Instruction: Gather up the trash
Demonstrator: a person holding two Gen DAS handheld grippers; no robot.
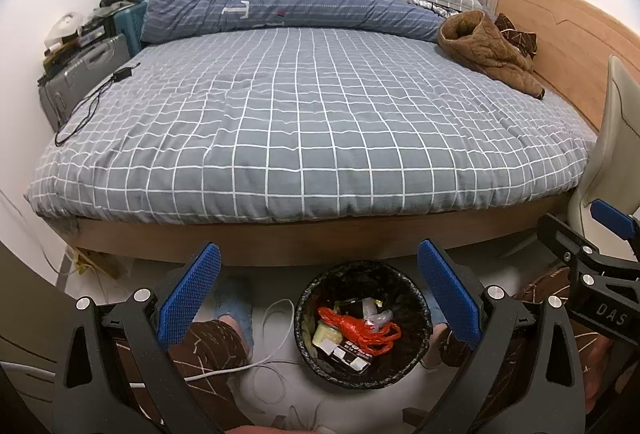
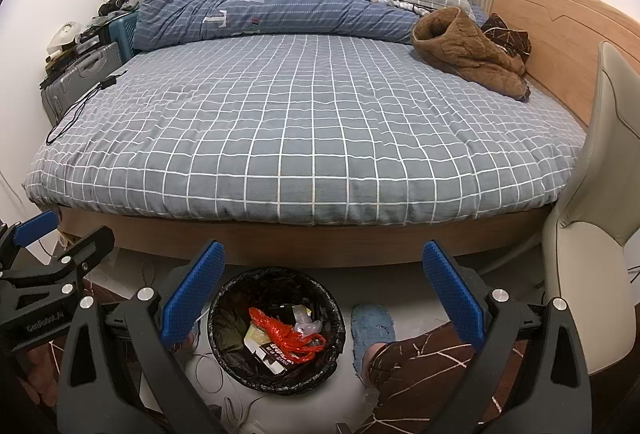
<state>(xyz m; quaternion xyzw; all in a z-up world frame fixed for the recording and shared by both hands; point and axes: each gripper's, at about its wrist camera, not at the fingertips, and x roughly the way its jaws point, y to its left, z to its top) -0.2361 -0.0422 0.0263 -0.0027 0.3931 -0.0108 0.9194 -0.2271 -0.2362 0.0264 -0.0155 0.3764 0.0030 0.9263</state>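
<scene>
- Where the floor meets the foot of the bed, a round waste bin (image 1: 362, 322) stands upright, lined with a black plastic bag whose edge is folded over the rim.
- Bin contents, seen from above: a crumpled red-orange plastic bag (image 1: 360, 330) on top, clear crinkled wrapping (image 1: 378, 316) beside it, a pale yellow item (image 1: 326, 334) on the left, and dark printed cartons (image 1: 352, 352) toward the near side.
- Left gripper (image 1: 320, 298): released, jaws spread wide, nothing between the blue textured pads (image 1: 188, 298). It hangs above the floor with the bin framed between its fingers.
- Right gripper (image 2: 324, 294): released, jaws likewise spread wide and empty. In its own view the bin (image 2: 276, 328) sits near the left finger.
- Person: legs in brown patterned trousers (image 2: 416, 366) and blue slippers (image 2: 372, 330) stand on either side of the bin.
- White cable (image 1: 256, 362): runs across the floor, just left of the bin.
- Bed (image 1: 312, 138): covered with a grey sheet with white grid lines; a blue striped duvet (image 1: 280, 2) is bunched at the far edge, a brown quilted garment (image 1: 488, 50) lies near the wooden headboard, and a black charger cable (image 1: 92, 102) trails over the left edge.
- Beige chair (image 2: 592, 234): stands at the right of the bed.
</scene>
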